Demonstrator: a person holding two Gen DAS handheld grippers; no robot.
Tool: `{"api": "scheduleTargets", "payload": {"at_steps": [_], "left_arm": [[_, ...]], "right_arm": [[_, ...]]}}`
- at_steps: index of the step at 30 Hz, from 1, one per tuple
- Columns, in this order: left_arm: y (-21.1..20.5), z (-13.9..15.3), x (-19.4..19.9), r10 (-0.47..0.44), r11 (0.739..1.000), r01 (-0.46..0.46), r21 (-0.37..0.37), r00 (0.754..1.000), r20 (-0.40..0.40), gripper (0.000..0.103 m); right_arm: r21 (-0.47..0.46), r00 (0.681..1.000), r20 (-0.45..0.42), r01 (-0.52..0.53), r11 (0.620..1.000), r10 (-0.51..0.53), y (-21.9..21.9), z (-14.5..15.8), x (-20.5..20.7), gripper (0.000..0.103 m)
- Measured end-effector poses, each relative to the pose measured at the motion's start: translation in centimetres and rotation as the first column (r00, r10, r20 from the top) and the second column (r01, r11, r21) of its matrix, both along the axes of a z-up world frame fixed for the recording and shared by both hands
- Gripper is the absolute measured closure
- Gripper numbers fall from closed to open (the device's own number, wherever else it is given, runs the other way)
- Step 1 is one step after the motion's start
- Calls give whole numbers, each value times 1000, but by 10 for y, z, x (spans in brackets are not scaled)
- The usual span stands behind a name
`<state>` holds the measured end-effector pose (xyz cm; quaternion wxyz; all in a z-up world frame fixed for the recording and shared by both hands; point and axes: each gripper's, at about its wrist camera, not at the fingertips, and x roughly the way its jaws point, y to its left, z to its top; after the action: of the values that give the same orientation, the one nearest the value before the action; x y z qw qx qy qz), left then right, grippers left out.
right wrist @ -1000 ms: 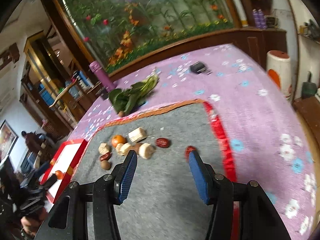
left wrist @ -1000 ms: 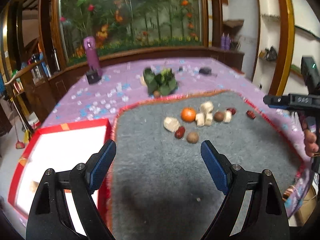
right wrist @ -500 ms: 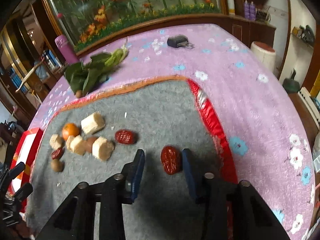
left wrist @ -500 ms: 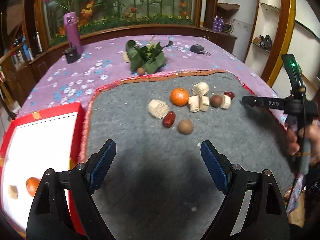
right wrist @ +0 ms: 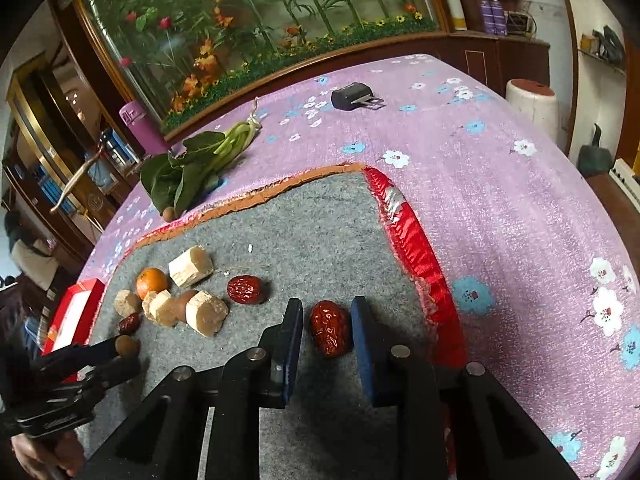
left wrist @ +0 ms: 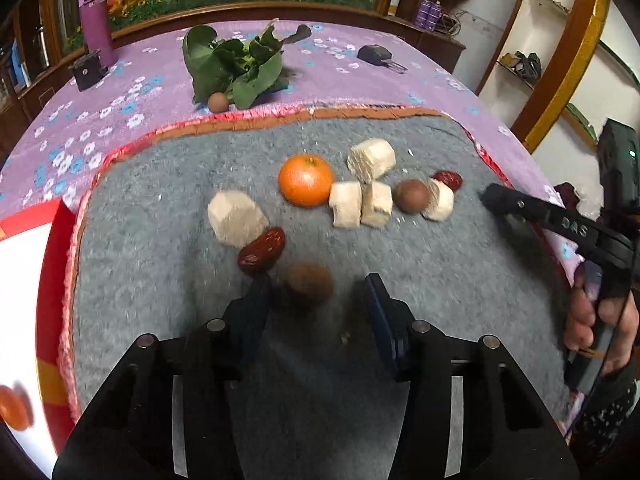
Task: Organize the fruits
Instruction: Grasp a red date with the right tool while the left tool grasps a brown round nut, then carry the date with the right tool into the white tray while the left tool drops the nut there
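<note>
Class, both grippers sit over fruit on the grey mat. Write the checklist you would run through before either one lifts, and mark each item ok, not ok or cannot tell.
1. Red date lies between the right gripper fingers, which have just been closing: ok.
2. Right pads press on the date: cannot tell; slim gaps seem to remain.
3. Brown round fruit lies between the left gripper fingers, also just closing: ok.
4. Left pads touch it: not ok, a gap shows on the right side.
5. Second date clear of the left finger: not ok, it sits right beside it.
6. Red box within view for dropping: ok.
</note>
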<state>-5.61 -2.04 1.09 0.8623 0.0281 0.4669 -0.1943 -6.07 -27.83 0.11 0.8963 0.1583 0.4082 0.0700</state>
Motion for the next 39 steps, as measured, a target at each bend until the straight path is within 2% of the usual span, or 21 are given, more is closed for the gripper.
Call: {"api": "scheduleTargets", "payload": {"at_steps": [1,5,7,9,17,21,25,28,31,35,39], "left_arm": [[-1,0,2,-6,1000,6,-2,1000,-1,68],[-7,-2,5,-30,999,30,26,999,18,75],[-9,-3,4,-41,998,39,47,998,40,82],[-8,-4,4,-47,998,44,48,997,55,82],[0,0,-1,-36,999,34,36,997,74,82],[22,17,-18,-4,1000,3,7,993,120,82],[57,37,-43,65,998,-60,-35,983,171,82],[97,49,-63,155,988,-148,-50,964,218,81],[140,55,-79,252,967,-251,-37,935,249,81],[198,50,-94,379,921,-390,-10,888,260,81],[241,38,-102,470,872,-489,16,846,252,81]], "right_arm": [[-5,1000,0,0,1000,0,1,0,0,78],[-4,1000,1,-2,1000,2,2,1,1,78],[-4,1000,1,-3,1000,3,2,1,1,78],[-5,1000,2,-5,1000,5,2,1,1,83],[13,999,13,-43,999,43,7,2,-3,84],[52,995,14,-95,994,94,21,5,-10,84],[54,982,37,-184,981,183,56,15,-19,84],[53,962,61,-269,962,266,94,26,-21,84],[74,933,77,-356,932,350,136,31,-20,84],[108,884,85,-467,877,460,206,32,-12,84],[167,832,94,-555,815,547,273,31,-4,84]]}}
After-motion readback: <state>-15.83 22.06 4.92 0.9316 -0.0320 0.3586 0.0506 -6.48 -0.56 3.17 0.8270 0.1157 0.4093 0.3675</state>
